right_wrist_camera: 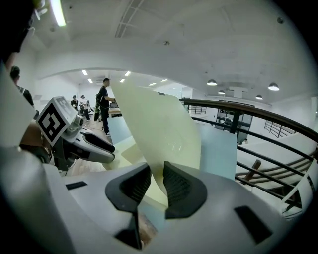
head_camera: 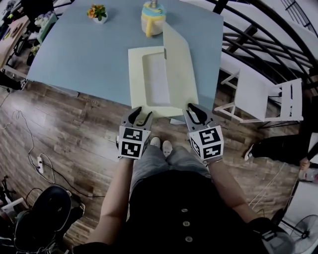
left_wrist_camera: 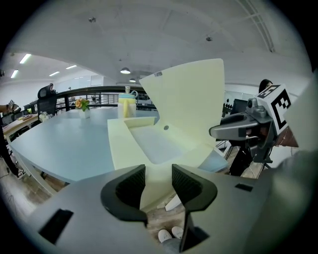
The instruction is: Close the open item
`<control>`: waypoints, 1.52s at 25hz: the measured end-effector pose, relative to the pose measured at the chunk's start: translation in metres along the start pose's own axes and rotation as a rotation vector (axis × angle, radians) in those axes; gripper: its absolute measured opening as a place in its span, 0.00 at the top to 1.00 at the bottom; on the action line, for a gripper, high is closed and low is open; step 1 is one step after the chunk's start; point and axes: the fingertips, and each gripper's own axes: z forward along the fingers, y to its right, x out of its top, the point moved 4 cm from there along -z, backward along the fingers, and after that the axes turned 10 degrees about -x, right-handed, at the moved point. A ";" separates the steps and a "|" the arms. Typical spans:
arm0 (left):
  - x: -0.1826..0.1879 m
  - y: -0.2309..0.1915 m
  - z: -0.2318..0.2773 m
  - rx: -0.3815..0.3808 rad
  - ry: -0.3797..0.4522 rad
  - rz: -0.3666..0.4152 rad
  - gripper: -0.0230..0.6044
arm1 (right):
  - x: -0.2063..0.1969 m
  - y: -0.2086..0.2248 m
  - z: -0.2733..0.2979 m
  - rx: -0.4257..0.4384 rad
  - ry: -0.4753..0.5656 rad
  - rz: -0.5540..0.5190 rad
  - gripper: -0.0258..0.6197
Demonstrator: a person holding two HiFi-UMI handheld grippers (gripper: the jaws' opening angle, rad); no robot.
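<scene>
Head view steeply down; gripper views low, close, apparently all sharing box (head_camera: 159, 79).

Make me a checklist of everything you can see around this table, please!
Surface: blue table, with a person standing at its near edge.
Job's things: pale yellow box lies open, its lid standing up along its right side.
Clutter: flower pot and yellow container at the far edge, apart from the box.
Grippers: left gripper open at the box's near left corner; right gripper open, the lid's edge between its fingers.
Cables: power strip and loose cables on the wood floor, left.
Surroundings: white chair and black railing on the right.
</scene>
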 end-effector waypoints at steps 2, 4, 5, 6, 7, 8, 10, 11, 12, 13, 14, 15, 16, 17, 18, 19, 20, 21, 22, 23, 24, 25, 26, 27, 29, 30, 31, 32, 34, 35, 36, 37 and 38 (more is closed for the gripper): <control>0.000 -0.001 0.000 0.003 0.003 -0.007 0.70 | -0.001 -0.007 0.003 0.011 -0.003 -0.034 0.84; 0.001 -0.002 0.000 0.000 0.005 -0.013 0.70 | 0.000 -0.013 0.006 0.018 -0.004 -0.065 0.84; 0.002 -0.003 -0.001 -0.001 0.008 -0.017 0.70 | 0.000 -0.016 0.008 0.021 -0.005 -0.076 0.83; 0.002 -0.004 -0.001 0.000 0.014 -0.023 0.71 | 0.002 -0.018 0.009 0.025 -0.007 -0.085 0.83; 0.003 -0.005 -0.002 0.001 0.022 -0.033 0.71 | 0.003 -0.021 0.009 0.029 -0.011 -0.093 0.83; 0.003 -0.006 -0.003 0.003 0.031 -0.044 0.71 | 0.003 -0.024 0.010 0.032 -0.013 -0.103 0.83; 0.003 -0.007 -0.004 0.002 0.045 -0.065 0.71 | 0.002 -0.027 0.011 0.036 -0.017 -0.131 0.83; 0.004 -0.006 -0.004 0.000 0.048 -0.075 0.71 | 0.000 -0.028 0.011 0.038 -0.018 -0.141 0.83; 0.004 -0.006 -0.003 -0.001 0.049 -0.082 0.71 | -0.002 -0.028 0.012 0.041 -0.021 -0.146 0.83; 0.005 -0.005 -0.003 -0.003 0.049 -0.089 0.71 | -0.003 -0.029 0.012 0.044 -0.023 -0.147 0.83; 0.005 -0.005 -0.004 -0.004 0.048 -0.096 0.71 | -0.005 -0.030 0.012 0.047 -0.026 -0.148 0.83; 0.005 -0.005 -0.004 -0.006 0.046 -0.101 0.71 | -0.006 -0.032 0.013 0.050 -0.029 -0.151 0.82; 0.005 -0.006 -0.005 -0.006 0.044 -0.106 0.71 | -0.007 -0.034 0.013 0.052 -0.031 -0.157 0.82; 0.005 -0.007 -0.005 -0.007 0.042 -0.110 0.71 | -0.007 -0.035 0.014 0.055 -0.033 -0.163 0.82; 0.006 -0.008 -0.005 -0.007 0.042 -0.117 0.71 | -0.008 -0.036 0.015 0.057 -0.036 -0.167 0.82; 0.007 -0.009 -0.006 -0.008 0.044 -0.127 0.71 | -0.009 -0.036 0.017 0.059 -0.038 -0.172 0.82; 0.008 -0.010 -0.008 -0.009 0.051 -0.140 0.71 | -0.010 -0.036 0.017 0.061 -0.040 -0.179 0.82; 0.009 -0.012 -0.011 -0.009 0.059 -0.155 0.71 | -0.011 -0.037 0.018 0.062 -0.043 -0.189 0.82; 0.010 -0.015 -0.015 -0.008 0.068 -0.171 0.71 | -0.013 -0.037 0.018 0.063 -0.046 -0.199 0.82; 0.011 -0.018 -0.018 -0.005 0.078 -0.185 0.71 | -0.015 -0.038 0.018 0.064 -0.050 -0.209 0.82; 0.011 -0.023 -0.022 0.000 0.090 -0.196 0.71 | -0.016 -0.039 0.018 0.066 -0.053 -0.216 0.82; 0.012 -0.028 -0.025 0.007 0.103 -0.206 0.71 | -0.017 -0.040 0.019 0.068 -0.056 -0.223 0.82; 0.013 -0.033 -0.028 0.016 0.116 -0.217 0.71 | -0.018 -0.041 0.019 0.072 -0.059 -0.228 0.82; 0.014 -0.039 -0.030 0.027 0.131 -0.228 0.71 | -0.018 -0.042 0.020 0.076 -0.063 -0.232 0.81; 0.018 -0.050 -0.037 0.047 0.161 -0.247 0.71 | -0.019 -0.044 0.021 0.083 -0.073 -0.244 0.81; 0.020 -0.055 -0.040 0.055 0.177 -0.254 0.71 | -0.019 -0.046 0.021 0.086 -0.077 -0.252 0.81; 0.023 -0.059 -0.043 0.060 0.193 -0.260 0.71 | -0.019 -0.048 0.022 0.089 -0.079 -0.261 0.81; 0.026 -0.063 -0.045 0.063 0.211 -0.268 0.71 | -0.019 -0.049 0.022 0.092 -0.080 -0.270 0.81; 0.032 -0.070 -0.049 0.063 0.250 -0.285 0.71 | -0.018 -0.051 0.023 0.096 -0.079 -0.288 0.81; 0.035 -0.073 -0.050 0.061 0.270 -0.295 0.71 | -0.018 -0.051 0.024 0.097 -0.078 -0.294 0.81; 0.039 -0.076 -0.051 0.056 0.290 -0.306 0.71 | -0.018 -0.051 0.024 0.098 -0.077 -0.298 0.80; 0.043 -0.079 -0.052 0.047 0.311 -0.319 0.71 | -0.018 -0.051 0.025 0.100 -0.077 -0.298 0.80; 0.046 -0.080 -0.052 0.035 0.330 -0.332 0.70 | -0.018 -0.051 0.025 0.100 -0.077 -0.298 0.80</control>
